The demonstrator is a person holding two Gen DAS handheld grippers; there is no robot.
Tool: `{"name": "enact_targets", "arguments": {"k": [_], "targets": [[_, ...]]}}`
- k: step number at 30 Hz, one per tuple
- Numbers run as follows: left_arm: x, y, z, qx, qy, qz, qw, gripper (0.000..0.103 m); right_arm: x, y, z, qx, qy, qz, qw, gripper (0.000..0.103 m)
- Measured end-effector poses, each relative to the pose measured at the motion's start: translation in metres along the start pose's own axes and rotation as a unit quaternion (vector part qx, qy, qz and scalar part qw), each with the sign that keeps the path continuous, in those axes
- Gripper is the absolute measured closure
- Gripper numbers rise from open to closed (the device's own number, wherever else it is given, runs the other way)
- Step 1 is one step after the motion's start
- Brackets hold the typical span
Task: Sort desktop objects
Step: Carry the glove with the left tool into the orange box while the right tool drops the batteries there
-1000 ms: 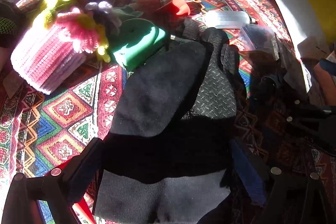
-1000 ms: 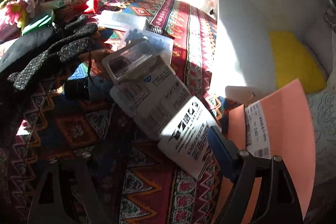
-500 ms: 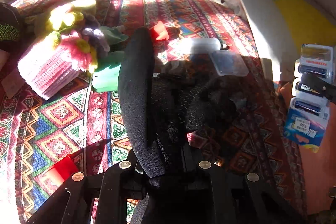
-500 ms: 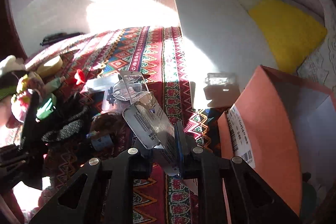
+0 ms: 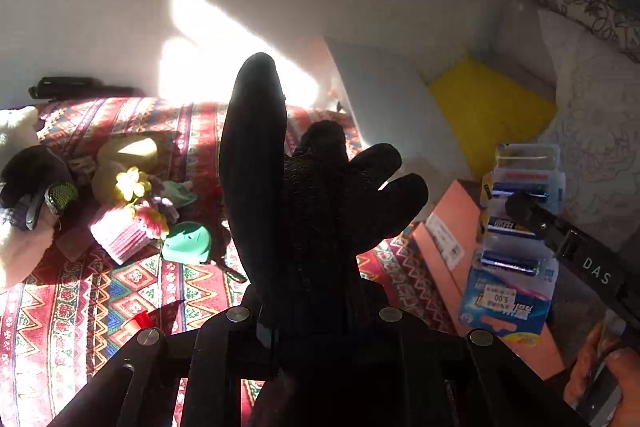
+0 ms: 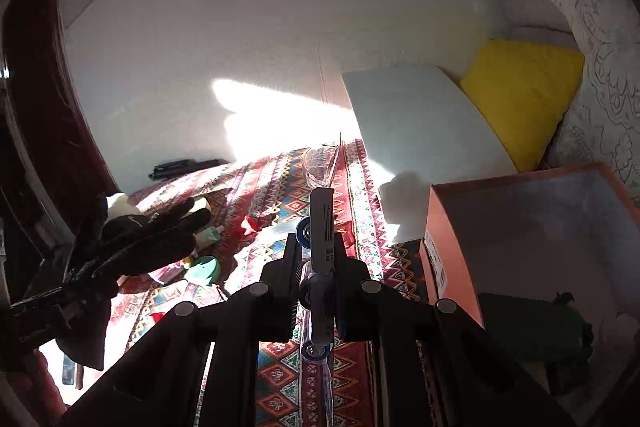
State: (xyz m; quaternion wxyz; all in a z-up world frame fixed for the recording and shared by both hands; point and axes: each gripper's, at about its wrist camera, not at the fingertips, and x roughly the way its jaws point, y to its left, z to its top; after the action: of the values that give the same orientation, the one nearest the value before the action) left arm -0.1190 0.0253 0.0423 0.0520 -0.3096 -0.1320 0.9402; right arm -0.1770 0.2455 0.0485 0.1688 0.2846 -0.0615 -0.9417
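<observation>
A black glove [image 5: 320,211] stands against a cloth [image 5: 80,299] of red, blue and green zigzags and diamonds. The battery pack [image 5: 516,239] is blue, the box [image 6: 452,247] orange, the cushion [image 6: 524,95] plain yellow.

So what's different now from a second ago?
Both tongs closed and lifted. The left tongs took hold of the black glove and raised it off the patterned cloth. The right tongs, whose jaws are closing, picked up the battery pack, now near the orange box. The pink knitted pot and green toy stayed put.
</observation>
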Motion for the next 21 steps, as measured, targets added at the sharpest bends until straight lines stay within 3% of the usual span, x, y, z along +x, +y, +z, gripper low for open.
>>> {"name": "enact_targets", "arguments": {"k": [11,21], "targets": [[-0.024,-0.102,0.016,0.068,-0.025,-0.067,0.9951,0.087,-0.099,-0.006,0.009,0.007,-0.083,-0.002,0.997,0.089],[0.02,-0.21,0.013,0.131,0.009,-0.129,0.983,0.086,-0.166,-0.089,-0.001,0.056,-0.14,-0.087,0.985,0.088]]}}
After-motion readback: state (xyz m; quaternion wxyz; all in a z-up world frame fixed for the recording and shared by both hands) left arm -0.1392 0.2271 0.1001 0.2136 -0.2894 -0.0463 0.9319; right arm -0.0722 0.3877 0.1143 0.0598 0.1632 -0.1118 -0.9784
